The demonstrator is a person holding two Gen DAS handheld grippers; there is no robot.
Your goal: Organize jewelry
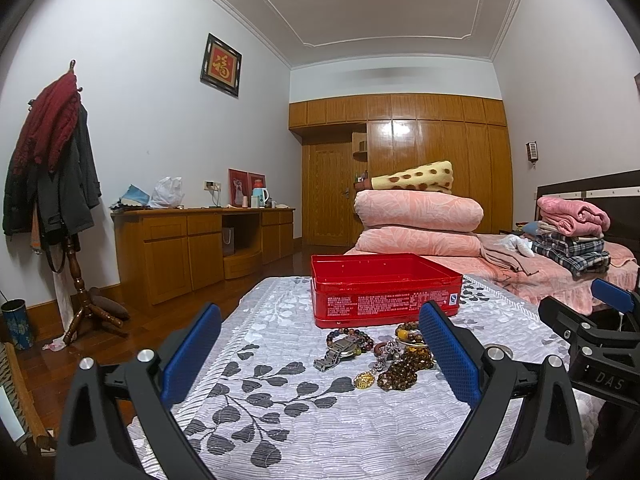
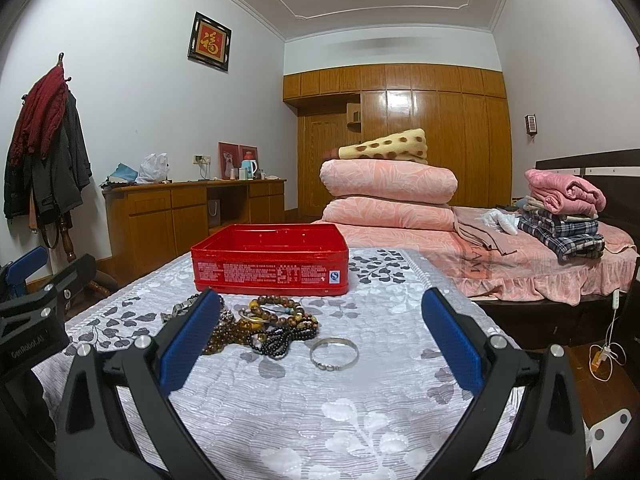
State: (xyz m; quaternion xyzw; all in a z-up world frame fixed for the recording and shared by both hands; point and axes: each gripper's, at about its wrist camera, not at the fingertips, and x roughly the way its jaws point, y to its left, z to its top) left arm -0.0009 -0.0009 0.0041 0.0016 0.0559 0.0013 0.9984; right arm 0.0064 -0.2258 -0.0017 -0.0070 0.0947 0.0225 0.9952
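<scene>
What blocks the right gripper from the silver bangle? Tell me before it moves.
Nothing visible. The silver bangle lies alone on the tablecloth, apart from the bead pile, straight ahead of the open right gripper. The red tin sits open beyond it.

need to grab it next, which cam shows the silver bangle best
The right wrist view: the silver bangle lies in full view on the tablecloth, apart from the bead pile. In the left wrist view that claw's right finger hides that spot, so I can't pick it out.
</scene>
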